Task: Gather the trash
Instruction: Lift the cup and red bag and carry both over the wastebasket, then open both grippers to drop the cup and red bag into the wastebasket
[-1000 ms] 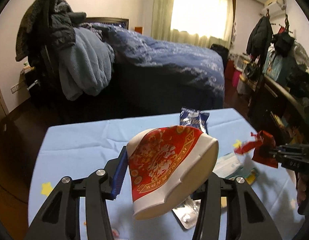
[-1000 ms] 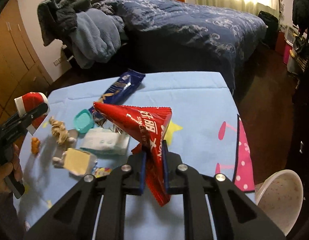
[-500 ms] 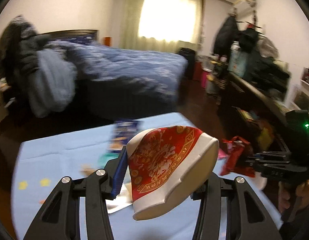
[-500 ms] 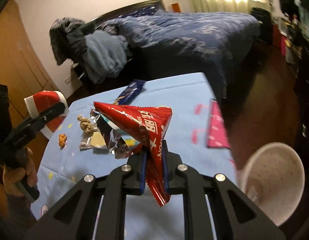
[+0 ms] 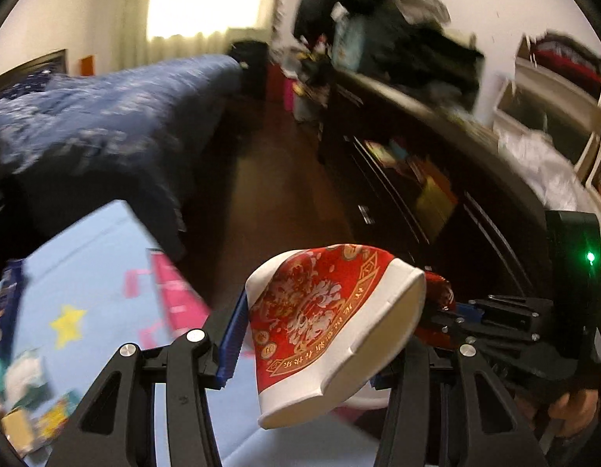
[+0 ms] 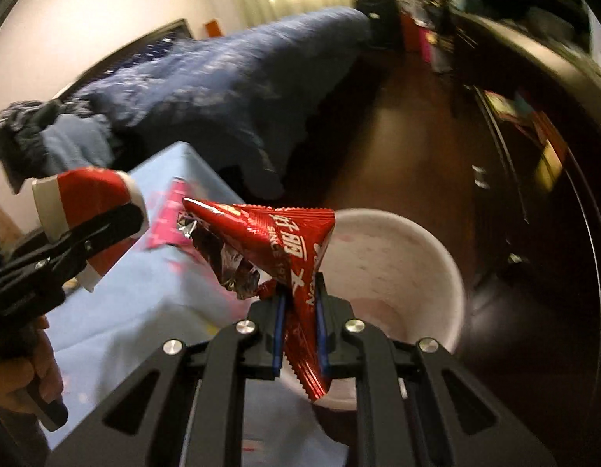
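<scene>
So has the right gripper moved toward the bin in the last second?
Yes. The right gripper, shut on the red wrapper, has swung off the blue tablecloth; the white bin, earlier at the frame's lower right corner, now sits right behind the wrapper.

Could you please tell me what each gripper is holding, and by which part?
Left gripper: crushed red paper cup, squeezed across its sides. Right gripper: red wrapper, pinched near its lower end.

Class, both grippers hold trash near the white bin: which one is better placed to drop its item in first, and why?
Right. The right gripper, shut on the red foil wrapper, appears to hang over the round white bin. The left gripper holds its red-and-white paper cup further left, beside the table.
</scene>
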A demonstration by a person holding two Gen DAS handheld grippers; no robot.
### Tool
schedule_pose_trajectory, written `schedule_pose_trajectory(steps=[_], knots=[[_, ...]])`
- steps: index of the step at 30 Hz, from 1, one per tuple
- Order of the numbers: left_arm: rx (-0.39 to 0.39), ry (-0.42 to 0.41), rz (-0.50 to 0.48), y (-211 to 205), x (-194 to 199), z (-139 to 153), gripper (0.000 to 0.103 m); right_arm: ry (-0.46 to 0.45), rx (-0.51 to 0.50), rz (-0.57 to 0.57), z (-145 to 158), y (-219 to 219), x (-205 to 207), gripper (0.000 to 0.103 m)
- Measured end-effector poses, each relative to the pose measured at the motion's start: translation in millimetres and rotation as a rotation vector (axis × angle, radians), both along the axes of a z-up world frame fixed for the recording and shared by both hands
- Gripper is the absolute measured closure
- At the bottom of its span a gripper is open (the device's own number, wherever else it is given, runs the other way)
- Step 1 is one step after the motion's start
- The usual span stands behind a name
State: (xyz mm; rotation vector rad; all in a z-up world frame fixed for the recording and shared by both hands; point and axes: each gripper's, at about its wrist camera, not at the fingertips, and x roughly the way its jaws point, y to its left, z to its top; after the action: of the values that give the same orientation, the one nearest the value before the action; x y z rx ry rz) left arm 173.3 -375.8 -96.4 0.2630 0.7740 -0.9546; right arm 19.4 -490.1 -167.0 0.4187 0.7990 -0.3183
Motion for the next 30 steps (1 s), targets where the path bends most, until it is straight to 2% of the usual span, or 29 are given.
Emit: schedule_pose_trajectory(steps=[5, 7, 9, 12, 19, 25, 30], knots=[[0.038, 0.031, -0.039, -34.3, -1.0, -15.7, 0.053, 0.03, -0.002, -0.051, -21.3, -20.4, -0.5, 0.085], [0.047, 0.04, -0.049, -44.7, -1.6, -19.4, 0.051, 0.035, -0.004, -0.064, -27.7, -25.1, 2.9, 0.076], [0.065, 0.034, -0.057, -49.1, -3.0, -22.9, 0.042, 0.031, 0.004, -0.081, -33.5, -33.9, -1.2, 0.067], [0.081, 0.041, -0.063, -58.8, -1.1, -28.9, 0.034, 0.029, 0.02, -0.089, -40.1, -41.5, -3.1, 0.065], [0.079, 0.073, -0.065, -72.9, 2.1, -34.5, 0.031, 0.036, 0.021, -0.093, -46.1, -47.0, -7.3, 0.063], [0.041, 0.072, -0.045, -58.3, 4.7, -20.6, 0.028, 0.036, -0.003, -0.097, -42.6, -43.8, -10.9, 0.062], [-0.009, 0.045, 0.029, -4.8, 10.7, 7.2, 0.024, -0.021, -0.032, -0.038, -15.8, -13.4, -12.0, 0.057]])
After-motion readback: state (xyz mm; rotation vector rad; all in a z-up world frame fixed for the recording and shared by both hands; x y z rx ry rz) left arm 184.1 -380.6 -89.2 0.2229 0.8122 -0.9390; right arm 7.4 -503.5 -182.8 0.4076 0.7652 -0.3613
